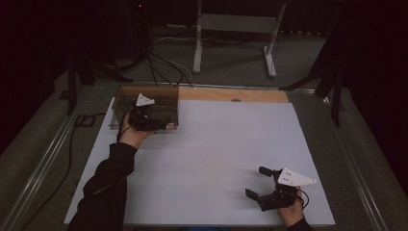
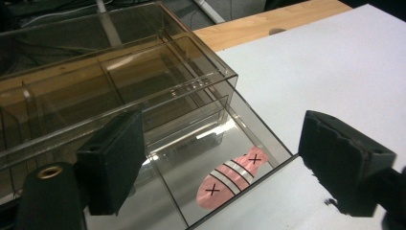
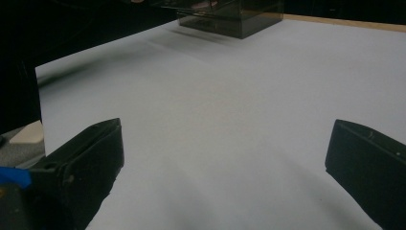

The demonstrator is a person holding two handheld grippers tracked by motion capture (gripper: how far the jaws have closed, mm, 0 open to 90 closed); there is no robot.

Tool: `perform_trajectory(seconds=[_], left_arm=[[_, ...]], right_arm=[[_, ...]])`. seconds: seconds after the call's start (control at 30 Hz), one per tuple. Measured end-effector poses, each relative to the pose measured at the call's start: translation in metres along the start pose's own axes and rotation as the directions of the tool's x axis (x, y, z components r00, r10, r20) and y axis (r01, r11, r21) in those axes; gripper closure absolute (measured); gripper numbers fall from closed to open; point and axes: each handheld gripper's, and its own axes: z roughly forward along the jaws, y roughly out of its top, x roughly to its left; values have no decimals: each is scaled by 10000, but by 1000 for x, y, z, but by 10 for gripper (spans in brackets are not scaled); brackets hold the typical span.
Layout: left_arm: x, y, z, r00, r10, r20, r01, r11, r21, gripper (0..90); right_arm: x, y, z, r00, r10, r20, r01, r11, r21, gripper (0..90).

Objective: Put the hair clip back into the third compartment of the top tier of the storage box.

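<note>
Located in the near, open-topped compartment of the smoky transparent plastic organiser box: one small pink fish-shaped flat piece with white-and-black stripes across the middle and a black cross at each end. Lying flat on the compartment floor, close to the front wall, clear of both tongs.

Left gripper: released, jaws wide apart above the box edge, nothing between the pads; seen from above at the box near the table's far left corner. Right gripper: released, jaws spread, resting over the white table sheet near the front right, well apart from the box.

Handling judgement: probably light, thin and somewhat flexible; little risk of breakage, some risk of sliding on smooth plastic. Hard to pinch while flat. Recommended hold: across the narrow striped waist, jaws descending vertically, one pad beside each long edge, avoiding the compartment wall.
</note>
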Motion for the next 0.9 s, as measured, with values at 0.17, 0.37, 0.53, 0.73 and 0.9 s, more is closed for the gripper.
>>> perform_trajectory(seconds=[0.17,0.37,0.53,0.73,0.9], left_arm=[[2,-5,0,9967,-397,704,420,9986,-322,113],[0,-6,-1,9957,-385,843,418,9984,-384,30],[-3,-7,-6,9950,-169,989,234,9976,-652,20],[-5,-8,-14,9925,336,1179,-226,9954,-927,7],[-2,-7,-25,9890,35,1479,148,9923,-1227,6]], right_arm=[[-1,-1,0,10000,34,-19,-34,10000,-4,0],[-3,-1,0,9999,129,-60,-129,9999,-37,0],[-5,-1,0,9998,185,-101,-186,9998,-92,0],[-5,-1,1,9997,129,-186,-129,9999,-28,0],[-5,-1,2,9998,123,-164,-124,9999,-34,0]])
